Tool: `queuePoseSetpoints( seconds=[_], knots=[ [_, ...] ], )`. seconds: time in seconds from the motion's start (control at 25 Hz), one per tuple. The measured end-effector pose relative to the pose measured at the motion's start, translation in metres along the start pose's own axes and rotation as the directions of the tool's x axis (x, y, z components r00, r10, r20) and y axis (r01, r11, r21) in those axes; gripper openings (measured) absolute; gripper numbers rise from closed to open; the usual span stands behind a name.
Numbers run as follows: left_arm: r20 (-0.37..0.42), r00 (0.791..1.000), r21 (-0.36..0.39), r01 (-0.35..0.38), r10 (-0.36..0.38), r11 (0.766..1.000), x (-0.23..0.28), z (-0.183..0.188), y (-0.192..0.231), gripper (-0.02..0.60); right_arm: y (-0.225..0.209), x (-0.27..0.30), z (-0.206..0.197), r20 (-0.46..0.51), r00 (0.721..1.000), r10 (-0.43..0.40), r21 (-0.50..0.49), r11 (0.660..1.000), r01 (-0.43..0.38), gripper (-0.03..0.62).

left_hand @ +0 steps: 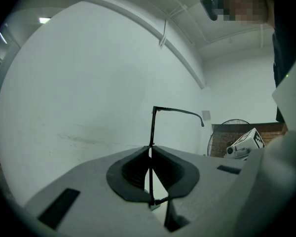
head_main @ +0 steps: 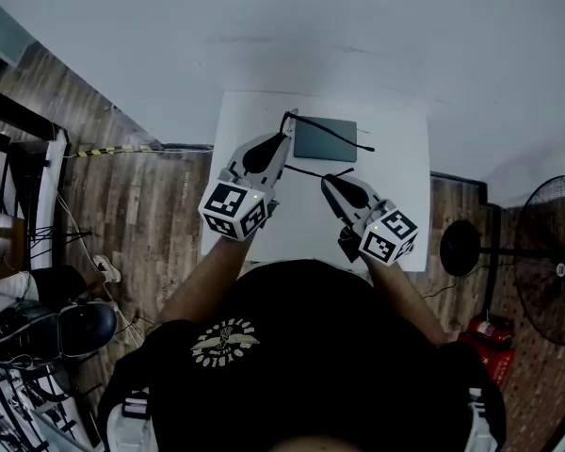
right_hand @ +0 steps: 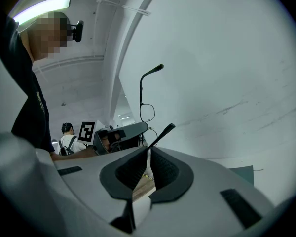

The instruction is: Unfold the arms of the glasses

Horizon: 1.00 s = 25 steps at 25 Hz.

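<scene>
Thin black-framed glasses [head_main: 313, 169] hang between my two grippers above the white table [head_main: 403, 158]. My left gripper [head_main: 283, 139] is shut on the frame near a hinge; in the left gripper view the glasses [left_hand: 153, 127] rise from the closed jaws [left_hand: 150, 151] and one arm bends off to the right. My right gripper [head_main: 327, 180] is shut on the end of the other arm. In the right gripper view that arm [right_hand: 163, 132] sticks out of the closed jaws [right_hand: 149, 153], with a lens rim [right_hand: 146, 112] and the far arm beyond.
A dark grey flat case [head_main: 325, 139] lies on the table behind the grippers. A standing fan [head_main: 554, 257] is at the right on the wooden floor [head_main: 141, 205]. Bags and gear [head_main: 47, 328] sit at the lower left. Another person [right_hand: 69, 141] stands far off.
</scene>
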<state>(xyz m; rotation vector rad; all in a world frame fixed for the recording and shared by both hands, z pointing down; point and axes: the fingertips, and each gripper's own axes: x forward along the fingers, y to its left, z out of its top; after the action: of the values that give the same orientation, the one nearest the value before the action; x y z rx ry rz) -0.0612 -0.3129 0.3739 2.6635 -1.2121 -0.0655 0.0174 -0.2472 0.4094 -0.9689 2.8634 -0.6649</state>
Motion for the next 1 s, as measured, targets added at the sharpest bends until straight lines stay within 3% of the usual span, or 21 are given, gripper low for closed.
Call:
queuePoseSetpoints(
  seconds=[1.0],
  knots=[
    [0.014, 0.999, -0.024, -0.042, 0.042, 0.999, 0.008, 0.006, 0.031, 0.023, -0.03, 0.011, -0.036, -0.08, 0.994, -0.07, 0.021, 0.997, 0.072, 0.0]
  ],
)
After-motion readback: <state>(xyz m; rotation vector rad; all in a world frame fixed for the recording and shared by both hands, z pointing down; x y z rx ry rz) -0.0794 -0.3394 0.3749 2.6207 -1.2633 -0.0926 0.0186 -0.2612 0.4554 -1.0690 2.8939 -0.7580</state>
